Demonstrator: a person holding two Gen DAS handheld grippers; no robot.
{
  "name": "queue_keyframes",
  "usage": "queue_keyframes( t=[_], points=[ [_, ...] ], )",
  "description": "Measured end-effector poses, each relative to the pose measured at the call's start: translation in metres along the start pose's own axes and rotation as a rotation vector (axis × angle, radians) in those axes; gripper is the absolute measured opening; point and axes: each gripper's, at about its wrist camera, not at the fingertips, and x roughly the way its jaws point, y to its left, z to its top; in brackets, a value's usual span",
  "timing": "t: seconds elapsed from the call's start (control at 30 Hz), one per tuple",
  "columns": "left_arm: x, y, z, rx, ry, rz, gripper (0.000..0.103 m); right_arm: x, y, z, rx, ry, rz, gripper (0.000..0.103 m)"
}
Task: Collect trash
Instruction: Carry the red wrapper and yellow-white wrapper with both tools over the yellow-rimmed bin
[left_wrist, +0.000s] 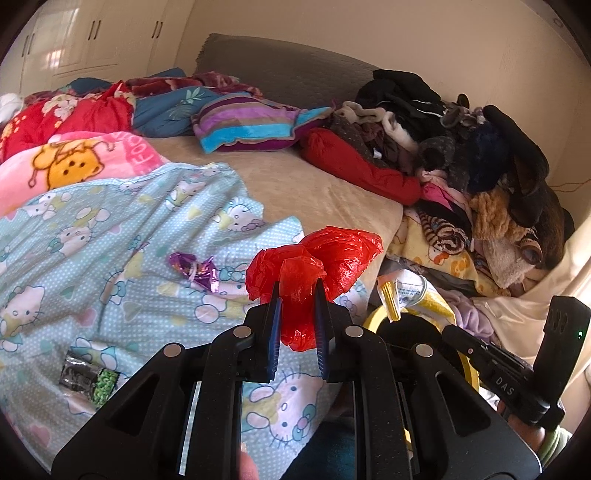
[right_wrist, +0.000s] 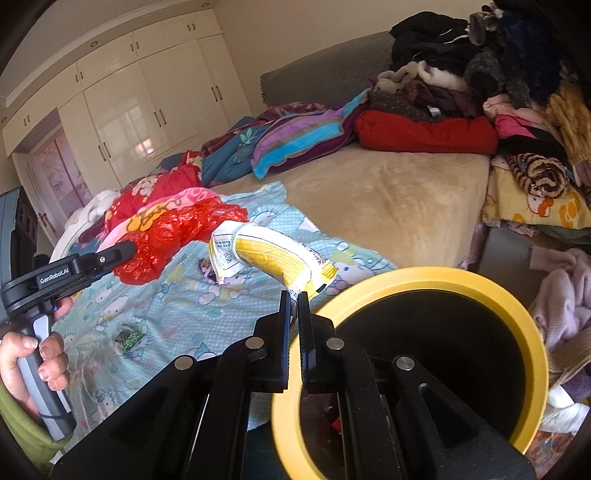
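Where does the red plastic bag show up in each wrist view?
Left wrist: red bag at lower centre, pinched in the left tongs.
Right wrist: red bag at middle left, beyond the other tool.
Shared landmark: yellow-rimmed bin, beside the bed.

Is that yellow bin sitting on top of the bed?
No, the yellow bin stands beside the bed, below its edge, next to the Hello Kitty sheet.

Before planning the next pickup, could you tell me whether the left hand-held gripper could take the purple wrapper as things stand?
Probably not: the left hand-held gripper is shut on a red plastic bag, though the purple wrapper lies uncovered.
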Motion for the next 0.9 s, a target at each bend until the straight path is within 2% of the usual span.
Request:
queue_keyframes(
  t=[0.9],
  points=[
    [0.019,-0.069,-0.025,0.160,0.081,-0.082,0.010,-0.038,-0.075,-0.005,0.120,-0.058,-0.122,0.004]
  ],
)
